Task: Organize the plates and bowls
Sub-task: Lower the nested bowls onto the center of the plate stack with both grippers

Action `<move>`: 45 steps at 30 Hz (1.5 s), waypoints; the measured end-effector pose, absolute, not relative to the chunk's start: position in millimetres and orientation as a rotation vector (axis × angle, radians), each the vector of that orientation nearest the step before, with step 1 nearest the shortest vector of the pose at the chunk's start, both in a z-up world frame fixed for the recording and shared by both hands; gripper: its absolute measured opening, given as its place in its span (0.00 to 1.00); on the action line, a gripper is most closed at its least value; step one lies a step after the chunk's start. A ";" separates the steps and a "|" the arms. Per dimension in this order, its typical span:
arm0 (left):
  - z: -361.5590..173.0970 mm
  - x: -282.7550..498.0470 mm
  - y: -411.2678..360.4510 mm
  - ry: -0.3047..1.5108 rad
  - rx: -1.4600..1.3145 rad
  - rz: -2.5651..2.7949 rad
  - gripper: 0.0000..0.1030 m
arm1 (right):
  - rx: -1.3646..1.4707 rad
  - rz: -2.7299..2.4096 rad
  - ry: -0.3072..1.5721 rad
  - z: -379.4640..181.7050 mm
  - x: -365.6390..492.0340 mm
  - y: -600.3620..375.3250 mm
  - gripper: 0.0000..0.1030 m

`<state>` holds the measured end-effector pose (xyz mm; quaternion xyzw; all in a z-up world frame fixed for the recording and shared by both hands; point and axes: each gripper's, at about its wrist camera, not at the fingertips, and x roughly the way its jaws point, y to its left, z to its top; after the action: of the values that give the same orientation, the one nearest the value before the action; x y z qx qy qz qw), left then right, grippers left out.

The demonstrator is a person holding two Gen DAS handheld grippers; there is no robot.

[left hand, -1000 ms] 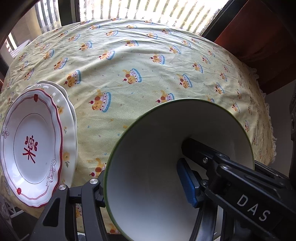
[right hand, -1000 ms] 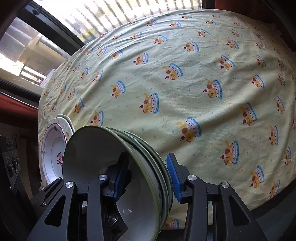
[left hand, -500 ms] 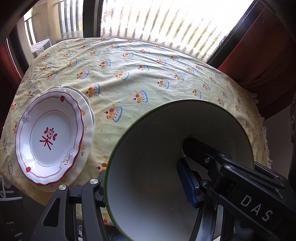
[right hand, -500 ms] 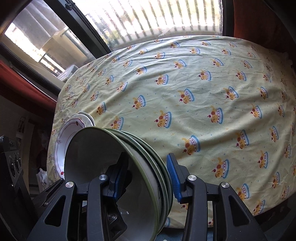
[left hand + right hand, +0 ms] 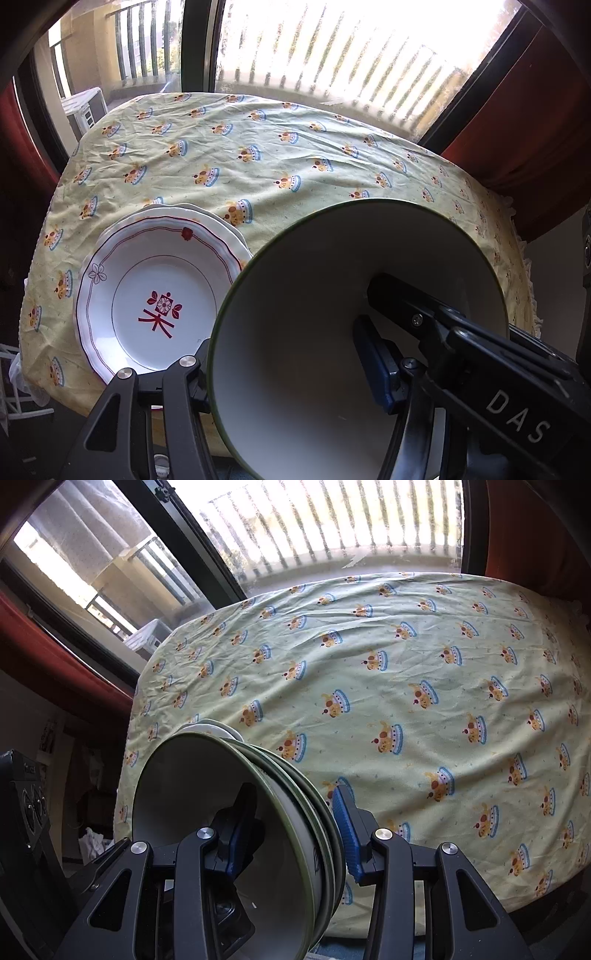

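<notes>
Holding nested bowls off a table, two hand-held grippers share one load above a yellow-green tablecloth [image 5: 280, 155] printed with small crowns.

At the near left, a stack of white plates [image 5: 155, 295] with red scalloped trim lies flat on the cloth by the table's near-left edge. The stack's right side is hidden behind the bowls.

Right of the plates, in the left wrist view, the left gripper [image 5: 280, 373] clamps the bowls' [image 5: 314, 295] wall: one finger sits outside the rim at left, and the blue pad [image 5: 373, 365] of the other presses inside. The mouth, edged in green, tilts toward the camera and fills the near centre.

In the right wrist view, the right gripper [image 5: 291, 834] pinches the rims of the same bowls [image 5: 207, 797], at least three, nested. One blue pad is inside the innermost bowl; the ribbed blue pad [image 5: 345, 834] is outside the outermost, though contact there is hard to confirm. The bowls look clear of the cloth.

The step in hand appears to be carrying the bowl stack to a resting place. Doing it well likely means:
- keeping both grips firm and level with each other, so the nested bowls do not slide apart;
- choosing bare cloth right of the plates;
- lowering with the base down and flat before either grip loosens;
- avoiding a knock against the plates' rim.

The far and right parts of the cloth lie bare.
</notes>
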<state>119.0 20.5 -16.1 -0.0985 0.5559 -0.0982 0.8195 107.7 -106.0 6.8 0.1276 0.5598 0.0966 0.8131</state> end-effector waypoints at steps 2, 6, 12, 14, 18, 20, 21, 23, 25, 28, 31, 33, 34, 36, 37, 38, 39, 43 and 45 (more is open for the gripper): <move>-15.3 122.1 30.4 1.182 -0.200 -0.220 0.60 | 0.285 0.193 1.192 8.5 110.0 -95.5 0.45; -17.7 128.3 51.9 1.187 -0.196 -0.237 0.60 | 0.293 0.171 1.194 9.5 115.0 -74.2 0.45; -23.3 136.7 82.4 1.203 -0.204 -0.252 0.60 | 0.288 0.149 1.209 7.2 122.0 -42.2 0.45; -26.0 139.8 92.2 1.208 -0.203 -0.255 0.60 | 0.282 0.143 1.214 5.8 124.8 -31.4 0.45; -33.3 146.1 111.3 1.226 -0.200 -0.263 0.59 | 0.277 0.133 1.231 -0.7 129.5 -11.5 0.45; -38.1 149.5 119.8 1.239 -0.198 -0.270 0.59 | 0.275 0.122 1.242 -4.3 131.5 -1.0 0.45; -40.6 151.1 124.1 1.246 -0.197 -0.274 0.59 | 0.275 0.117 1.247 -6.5 132.7 3.8 0.45; -44.9 154.1 130.9 1.259 -0.190 -0.282 0.59 | 0.282 0.104 1.256 -10.4 134.7 12.4 0.45; -49.0 157.1 136.4 1.269 -0.177 -0.293 0.58 | 0.283 0.088 1.265 -14.5 136.5 21.1 0.45; -54.4 161.1 142.8 1.283 -0.161 -0.315 0.58 | 0.281 0.061 1.281 -19.8 138.6 32.3 0.45; -60.0 166.9 146.4 1.296 -0.138 -0.320 0.58 | 0.274 0.031 1.292 -24.4 141.8 40.3 0.45; -61.7 169.6 148.5 1.292 -0.128 -0.337 0.58 | 0.263 0.016 1.298 -25.8 144.1 46.5 0.45; -62.2 171.4 149.1 1.290 -0.128 -0.345 0.58 | 0.250 0.008 1.295 -25.5 144.5 49.7 0.45; -63.5 175.3 148.6 1.280 -0.116 -0.355 0.58 | 0.214 -0.012 1.264 -23.4 146.3 55.3 0.45; -63.2 177.1 148.0 1.279 -0.112 -0.363 0.58 | 0.207 -0.019 1.260 -24.9 148.0 56.3 0.45; -62.6 178.4 147.6 1.279 -0.111 -0.365 0.58 | 0.206 -0.029 1.257 -25.7 150.2 56.2 0.45; -62.3 178.7 147.1 1.277 -0.108 -0.368 0.58 | 0.213 -0.038 1.262 -26.2 151.6 55.0 0.45; -62.8 183.7 147.0 1.283 -0.101 -0.379 0.58 | 0.233 -0.054 1.265 -27.6 153.7 52.2 0.45; -64.4 186.7 148.3 1.281 -0.112 -0.375 0.58 | 0.230 -0.053 1.262 -28.2 156.1 53.2 0.45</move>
<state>186.7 148.3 -64.4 -0.0519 0.5938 -0.1737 0.7839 156.1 53.2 -28.2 0.1074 0.5884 -0.0248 0.8010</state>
